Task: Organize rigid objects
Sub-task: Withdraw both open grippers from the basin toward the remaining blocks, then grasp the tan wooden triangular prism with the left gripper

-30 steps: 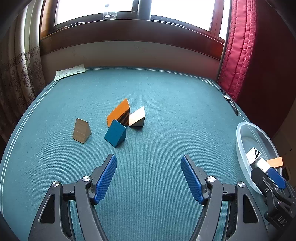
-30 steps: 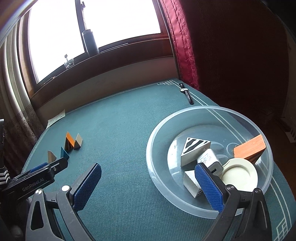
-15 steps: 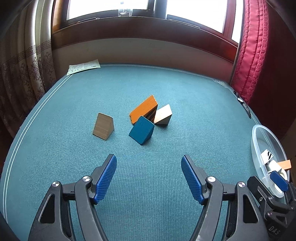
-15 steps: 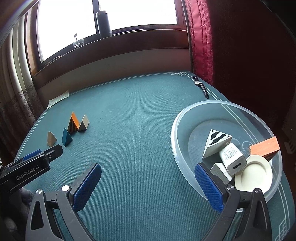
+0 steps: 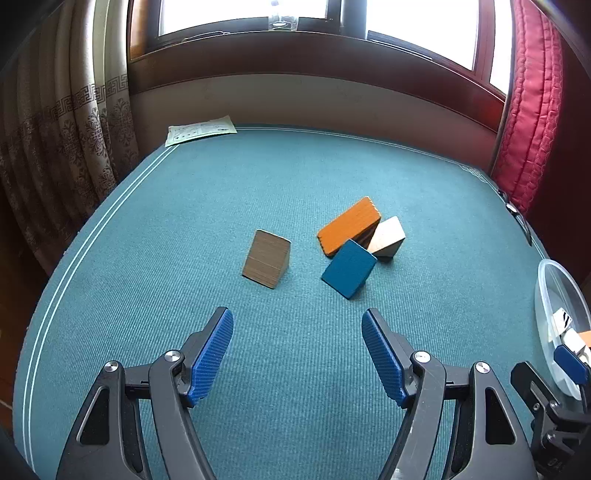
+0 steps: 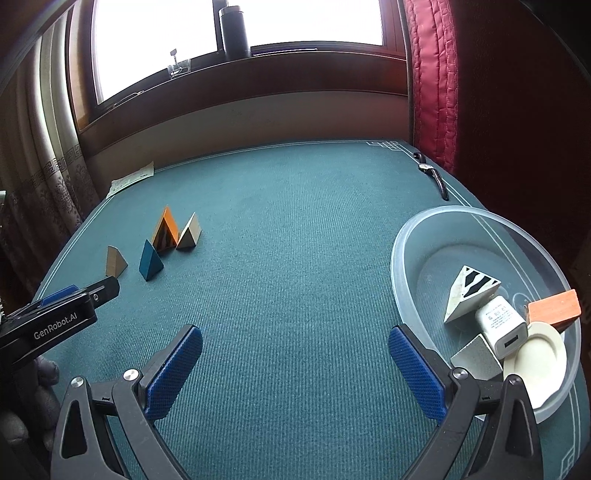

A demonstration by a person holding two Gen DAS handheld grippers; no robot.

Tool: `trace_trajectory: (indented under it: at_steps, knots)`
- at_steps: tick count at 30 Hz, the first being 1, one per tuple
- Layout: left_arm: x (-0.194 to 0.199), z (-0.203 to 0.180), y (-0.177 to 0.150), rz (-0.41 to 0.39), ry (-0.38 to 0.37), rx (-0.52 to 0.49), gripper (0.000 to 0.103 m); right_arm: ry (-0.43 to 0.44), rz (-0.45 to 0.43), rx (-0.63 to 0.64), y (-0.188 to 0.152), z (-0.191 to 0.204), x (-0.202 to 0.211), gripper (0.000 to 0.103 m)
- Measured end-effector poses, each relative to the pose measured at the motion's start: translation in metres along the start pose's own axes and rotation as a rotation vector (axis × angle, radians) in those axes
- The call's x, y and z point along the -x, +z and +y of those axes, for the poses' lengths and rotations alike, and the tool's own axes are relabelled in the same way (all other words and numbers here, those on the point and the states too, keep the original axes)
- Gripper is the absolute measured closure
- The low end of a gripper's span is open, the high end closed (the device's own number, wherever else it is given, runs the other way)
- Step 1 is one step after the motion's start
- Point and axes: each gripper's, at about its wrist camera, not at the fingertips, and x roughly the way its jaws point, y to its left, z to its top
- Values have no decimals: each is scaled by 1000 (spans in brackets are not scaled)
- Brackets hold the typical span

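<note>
The left gripper [image 5: 297, 347] was held above the teal tabletop [image 5: 303, 173] with its jaws spread apart and nothing between its blue pads [image 5: 210, 354]. The right gripper [image 6: 295, 365] was likewise spread wide and empty, over bare tabletop just left of the clear bowl [image 6: 402, 236].

Four wedge-shaped blocks lay on the tabletop ahead of the left gripper:
- The brown wedge [image 5: 266, 257] stood alone, apart from the other three and to their left.
- The blue wedge [image 5: 349, 267] sat nearest the left gripper's right finger, touching or just beside the orange wedge [image 5: 349, 226].
- The orange wedge leaned against the pale wooden wedge [image 5: 386, 236], its dark underside showing.

In the right wrist view the same four stood as small triangles at far left: brown [image 6: 115, 261], blue [image 6: 149, 260], orange [image 6: 165, 233] and pale [image 6: 189, 232].

The clear bowl stood on the right side of the tabletop and held:
- a black-and-white striped wedge [image 6: 469, 291];
- a white charger plug [image 6: 500, 325], resting against the striped wedge;
- an orange-red block [image 6: 554, 308] at the far right wall;
- a grey block [image 6: 476, 360] near the front;
- a cream disc [image 6: 537, 360], partly under the charger.

A printed paper sheet [image 5: 201, 129] lay at the far left corner of the tabletop. A wristwatch [image 6: 432, 177] lay near the far right edge, beside the red curtain [image 6: 432, 85]. A dark bottle [image 6: 234, 31] stood on the window sill.
</note>
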Motion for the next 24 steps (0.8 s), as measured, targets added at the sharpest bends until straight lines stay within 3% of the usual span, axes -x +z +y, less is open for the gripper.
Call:
trace_trajectory:
  at_steps: [17, 24]
  knots:
    - [-36, 41, 28, 29, 83, 51, 30, 48, 33, 14, -1, 8, -10, 0]
    - [-49, 30, 38, 17, 84, -12, 30, 84, 42, 32, -3, 19, -13, 0]
